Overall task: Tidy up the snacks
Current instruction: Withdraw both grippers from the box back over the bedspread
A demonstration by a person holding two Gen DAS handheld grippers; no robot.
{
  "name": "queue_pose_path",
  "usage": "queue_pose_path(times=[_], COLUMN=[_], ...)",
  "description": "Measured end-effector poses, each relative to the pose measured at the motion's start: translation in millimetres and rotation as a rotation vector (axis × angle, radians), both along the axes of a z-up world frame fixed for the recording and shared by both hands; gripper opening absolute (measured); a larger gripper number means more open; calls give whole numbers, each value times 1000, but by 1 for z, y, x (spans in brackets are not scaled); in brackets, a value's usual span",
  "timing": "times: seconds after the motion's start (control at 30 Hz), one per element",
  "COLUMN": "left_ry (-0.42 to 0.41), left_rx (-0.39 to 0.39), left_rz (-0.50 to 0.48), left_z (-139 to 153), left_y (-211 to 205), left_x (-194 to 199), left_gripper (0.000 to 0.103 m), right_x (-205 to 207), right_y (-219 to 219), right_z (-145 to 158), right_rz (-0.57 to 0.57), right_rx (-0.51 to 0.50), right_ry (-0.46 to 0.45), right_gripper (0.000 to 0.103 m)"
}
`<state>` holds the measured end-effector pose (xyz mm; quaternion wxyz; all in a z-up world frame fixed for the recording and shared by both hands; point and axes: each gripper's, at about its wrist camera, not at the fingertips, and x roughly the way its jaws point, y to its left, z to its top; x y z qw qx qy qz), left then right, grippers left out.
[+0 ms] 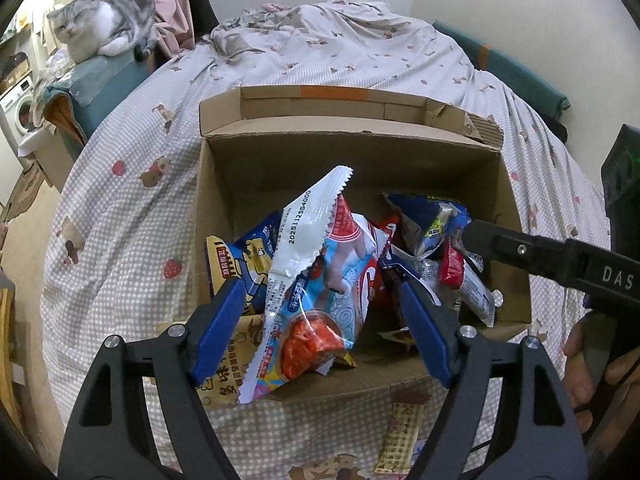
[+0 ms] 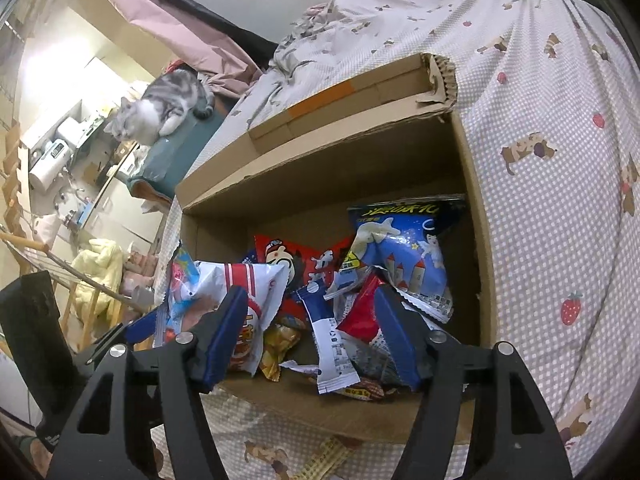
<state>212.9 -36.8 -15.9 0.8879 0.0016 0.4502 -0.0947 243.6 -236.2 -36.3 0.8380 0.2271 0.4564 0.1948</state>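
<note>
The left gripper [image 1: 324, 312] stands wide open above the near edge of the cardboard box [image 1: 516, 280]. A white and light-blue snack bag [image 1: 316, 280] stands tilted between its blue pads [image 1: 218, 328], but the pads do not press it; there is a gap on both sides, so the bag seems to lean on the other packets and on the box's near wall.

The right gripper [image 2: 312, 332] is also open, its jaws apart over the pile. A blue and white narrow packet [image 2: 328, 340] and a red packet [image 2: 360, 312] lie between the fingers; whether a pad touches the red one is hard to say.

The snacks are inside the box, which sits on a checked bed sheet [image 1: 120, 220]. A dark blue bag with castles [image 2: 404, 256] leans on the far right wall. One beige stick packet [image 1: 400, 440] lies outside, on the sheet in front of the box.

The box bottom is mostly covered. Lower packets are only partly visible and their print is not readable. A grey cat [image 1: 104, 20] rests far at the left.
</note>
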Motion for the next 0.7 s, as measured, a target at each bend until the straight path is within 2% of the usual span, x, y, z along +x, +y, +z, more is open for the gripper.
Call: queue_pose_path(times=[0.4, 0.7], left_ry=[-39, -8], left_rx=[10, -8], left_rz=[6, 101], left_z=[15, 25], left_y=[6, 39], left_x=[-22, -44], left_gripper=[77, 77], right_x=[-23, -63], right_y=[-11, -15], right_z=[11, 17], right_rz=[-33, -30], right_rx=[-5, -28], right_ry=[-6, 16], right_gripper=[69, 69])
